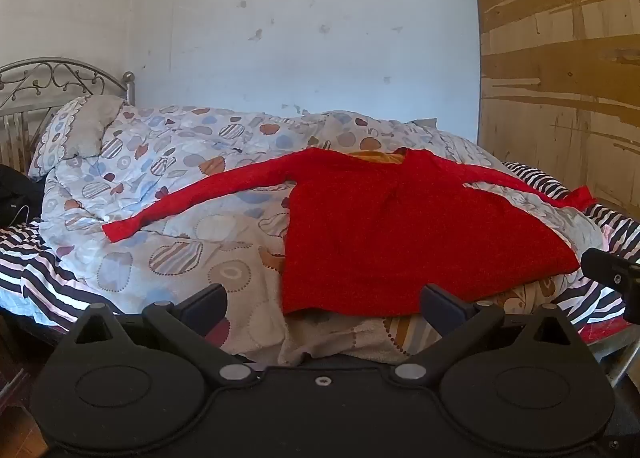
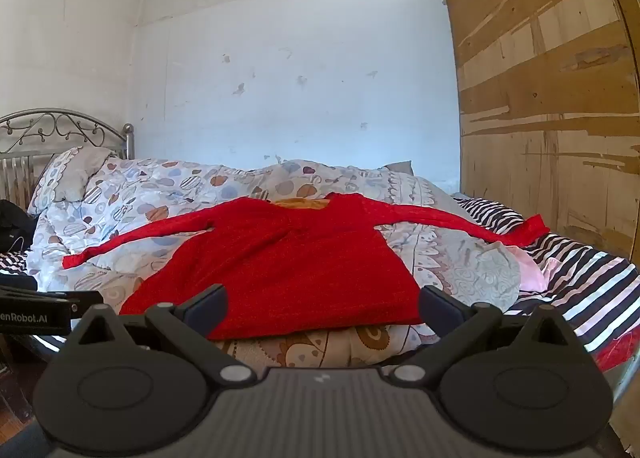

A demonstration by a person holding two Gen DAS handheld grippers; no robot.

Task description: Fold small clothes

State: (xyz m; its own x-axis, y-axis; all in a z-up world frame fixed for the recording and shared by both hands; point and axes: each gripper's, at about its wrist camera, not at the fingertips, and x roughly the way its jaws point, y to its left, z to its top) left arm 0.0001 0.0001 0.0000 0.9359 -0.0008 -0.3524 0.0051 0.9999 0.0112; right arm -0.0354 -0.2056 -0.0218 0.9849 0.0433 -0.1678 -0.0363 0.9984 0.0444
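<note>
A red long-sleeved top lies spread flat on a patterned quilt, both sleeves stretched out sideways and an orange lining showing at its neck. My left gripper hovers at the near hem, open, with nothing between its fingers. In the right wrist view the same red top fills the middle, and my right gripper is open just short of its hem, touching nothing. The right gripper's body shows at the right edge of the left wrist view, and the left gripper's body at the left edge of the right wrist view.
The quilt covers a bed with a striped sheet, a pillow and a metal headboard at the left. A wooden wardrobe stands at the right, a white wall behind. A dark bag lies by the headboard.
</note>
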